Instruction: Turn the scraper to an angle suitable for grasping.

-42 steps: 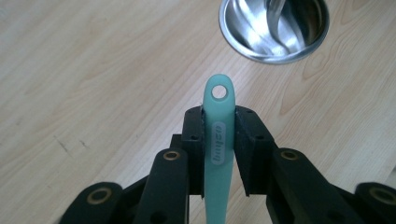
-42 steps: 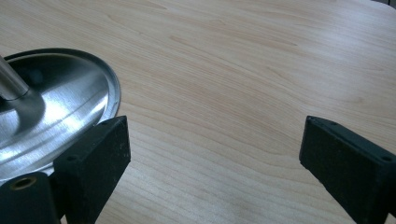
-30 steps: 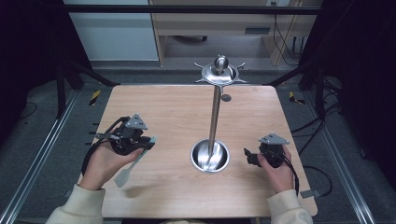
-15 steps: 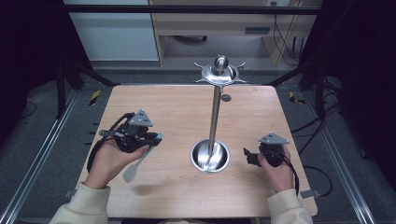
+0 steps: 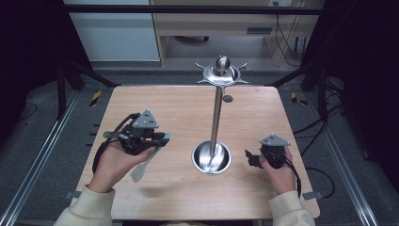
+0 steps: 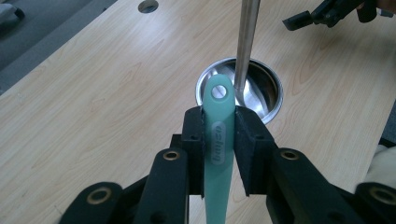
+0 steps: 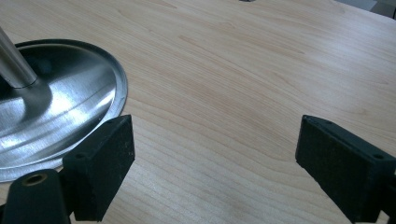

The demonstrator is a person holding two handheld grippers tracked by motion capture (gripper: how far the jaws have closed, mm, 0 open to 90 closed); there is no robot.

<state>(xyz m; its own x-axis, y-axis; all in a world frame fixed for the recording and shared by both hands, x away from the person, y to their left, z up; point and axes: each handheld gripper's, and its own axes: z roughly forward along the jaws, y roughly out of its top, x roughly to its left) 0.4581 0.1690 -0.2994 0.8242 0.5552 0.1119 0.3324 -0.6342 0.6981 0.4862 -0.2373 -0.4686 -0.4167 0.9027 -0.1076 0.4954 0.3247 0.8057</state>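
While my left hand-held gripper (image 6: pixel 219 140) clamps a teal spatula (image 6: pixel 218 140) nr the steel stand (image 5: pixel 212 157), my right hand-held gripper (image 7: pixel 210 163) sits wide open w/ nothing on the worktop (image 5: pixel 179 113).

The left gripper (image 5: pixel 162 138) is being held in the person's left hand (image 5: pixel 115 162), raised over the left half of the surface (image 5: pixel 179 108), its fingers (image 6: pixel 194 135) closing tight on the handle of a mint-green utensil (image 6: pixel 218 140) and pointing toward the middle. The right gripper (image 5: pixel 249 157) is sitting low in the right hand (image 5: pixel 277 172) near the front right, its fingers (image 7: pixel 100 163) spreading wide apart with nothing between them. Both cream sleeves (image 5: pixel 87 212) are entering from the bottom edge
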